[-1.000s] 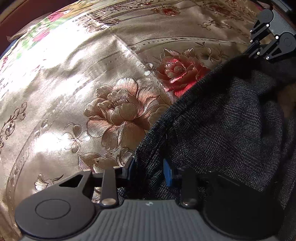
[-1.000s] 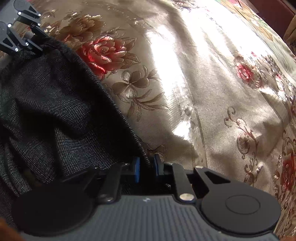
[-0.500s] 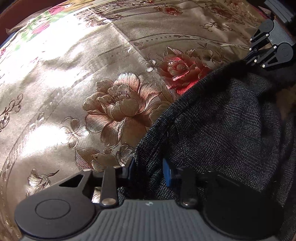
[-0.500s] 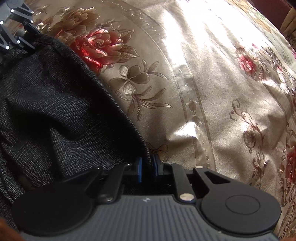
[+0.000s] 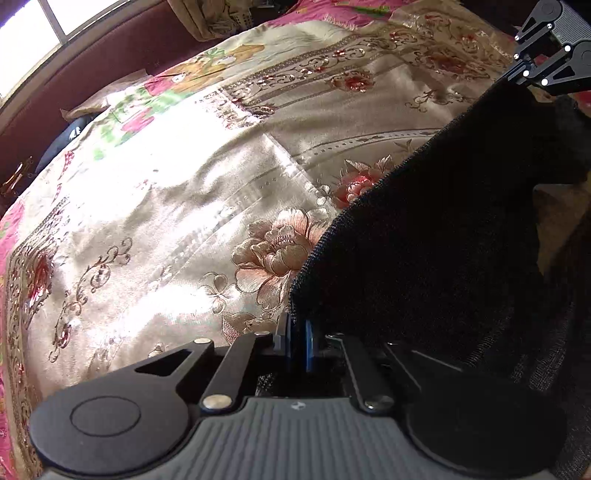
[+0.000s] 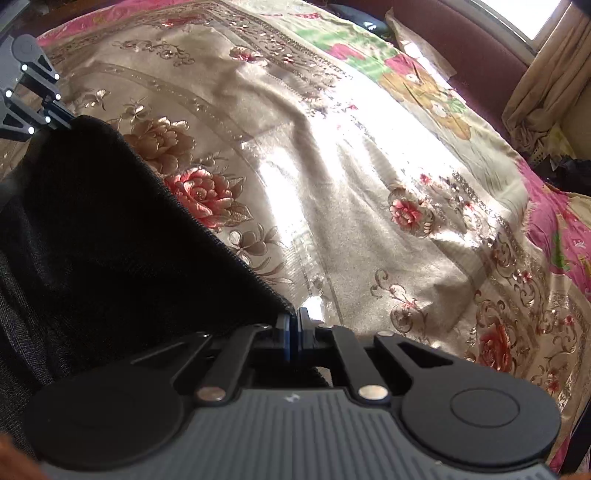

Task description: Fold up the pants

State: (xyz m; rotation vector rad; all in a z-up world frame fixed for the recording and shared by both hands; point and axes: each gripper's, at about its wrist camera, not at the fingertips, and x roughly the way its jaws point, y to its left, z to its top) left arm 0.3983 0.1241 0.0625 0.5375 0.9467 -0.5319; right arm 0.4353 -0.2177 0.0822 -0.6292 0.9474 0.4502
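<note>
Dark grey woven pants fill the right of the left wrist view and hang taut between both grippers above a gold floral bedspread. My left gripper pinches one end of the pants' edge, its blue pads still closing on the cloth. My right gripper holds the other end at the top right. In the right wrist view the pants fill the left, and the right gripper is closing on their corner. The left gripper grips the far end there.
The bedspread spreads wide under the pants, over a pink sheet. A maroon padded back runs behind the bed under a window. A beige curtain and dark clutter stand at the far right.
Both grippers have risen and tipped up, lifting the pants' edge off the bedspread. Their pads have drawn tighter on the cloth. Far more of the bed and room shows now.
</note>
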